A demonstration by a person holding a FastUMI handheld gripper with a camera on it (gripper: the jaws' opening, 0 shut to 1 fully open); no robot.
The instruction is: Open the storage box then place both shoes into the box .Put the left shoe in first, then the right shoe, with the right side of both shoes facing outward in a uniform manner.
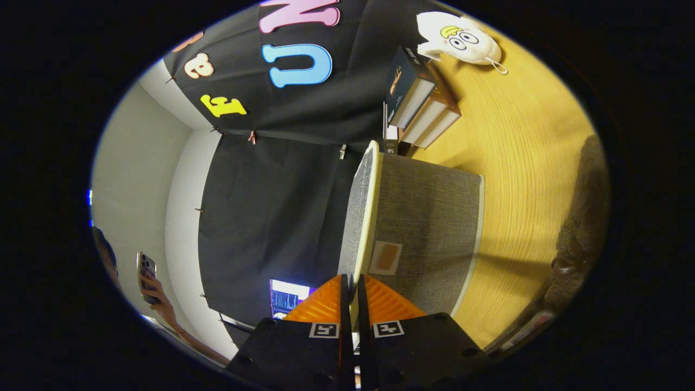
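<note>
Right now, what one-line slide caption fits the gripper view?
Fingers pinch the pale lid edge of the grey storage box on the wooden table, books beyond.

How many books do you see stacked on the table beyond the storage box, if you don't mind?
3 books, stacked together on the wooden table just beyond the grey storage box, near a white plush toy. More may be hidden.

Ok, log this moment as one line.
step: opening box | gripper: shut on lid edge | box: on wooden table, lid on | books, plush toy: beyond box
</note>
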